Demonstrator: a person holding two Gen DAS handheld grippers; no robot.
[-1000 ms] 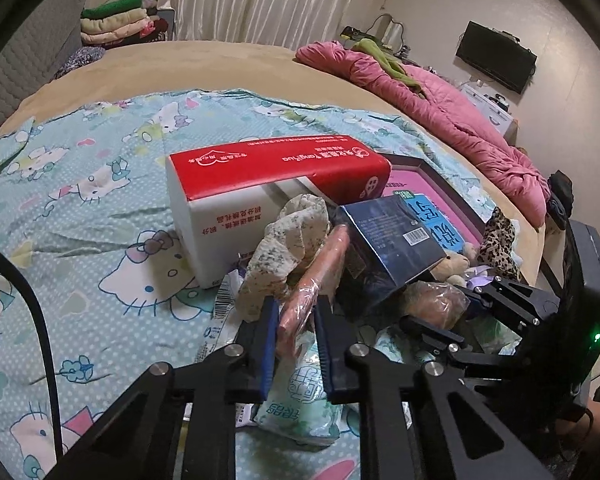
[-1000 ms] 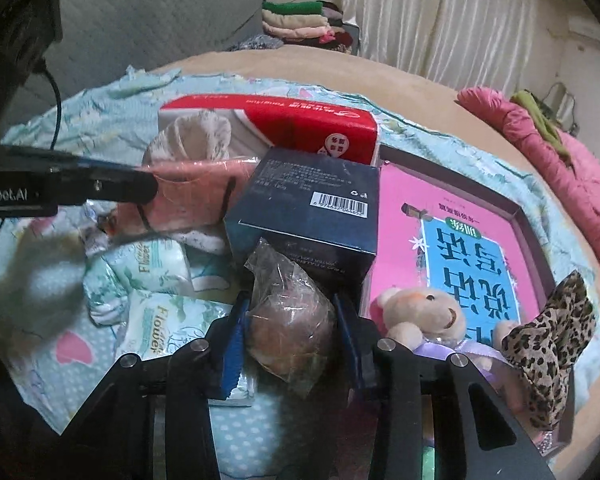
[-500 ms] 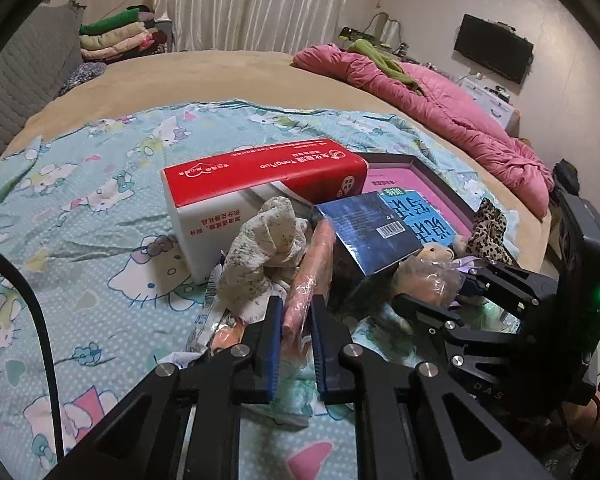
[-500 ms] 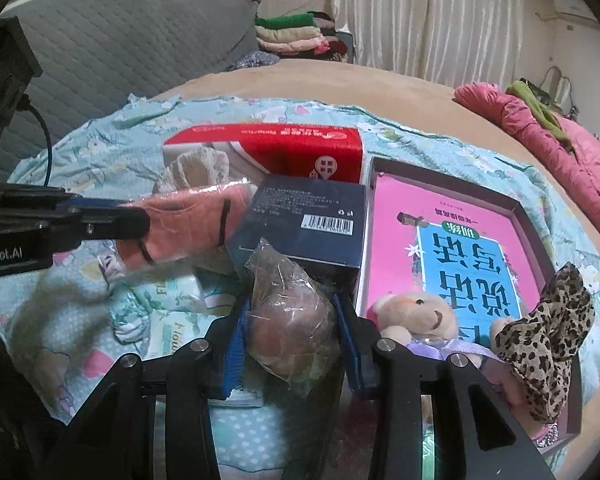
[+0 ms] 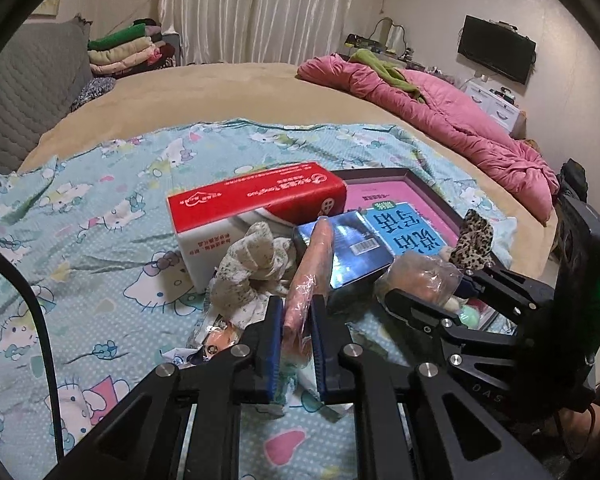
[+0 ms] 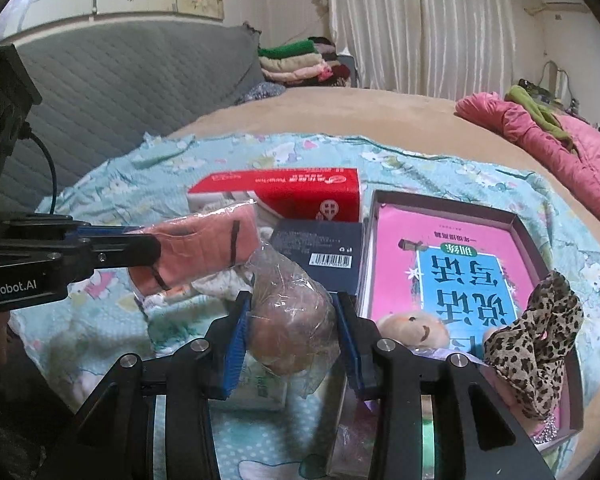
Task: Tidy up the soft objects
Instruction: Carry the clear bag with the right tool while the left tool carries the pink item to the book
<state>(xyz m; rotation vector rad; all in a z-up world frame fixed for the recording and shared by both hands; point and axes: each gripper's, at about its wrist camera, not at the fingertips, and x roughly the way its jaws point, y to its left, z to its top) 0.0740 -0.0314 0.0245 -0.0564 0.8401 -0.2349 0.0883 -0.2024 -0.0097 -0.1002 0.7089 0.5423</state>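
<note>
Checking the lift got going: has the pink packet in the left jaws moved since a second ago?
Yes. The pink packet, clamped in the left gripper, has risen: it now overlaps the red box, having sat lower before.

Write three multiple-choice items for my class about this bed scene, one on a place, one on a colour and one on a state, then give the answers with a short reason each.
1. Where is the leopard-print cloth?
A. on the pink book in the tray
B. on the folded clothes pile
C. on the pink quilt

2. What colour is the top of the tissue box?
A. green
B. red
C. yellow

3. What is the right gripper doing?
A. standing open over nothing
B. closed on the dark blue box
C. closed on a plastic-wrapped brown bundle

Answers:
1. A: the cloth lies at the near corner of the tray, on the pink book.
2. B: its top face is red over white sides.
3. C: both fingers press the plastic-wrapped brown bundle, while the dark blue box sits behind it.
</note>
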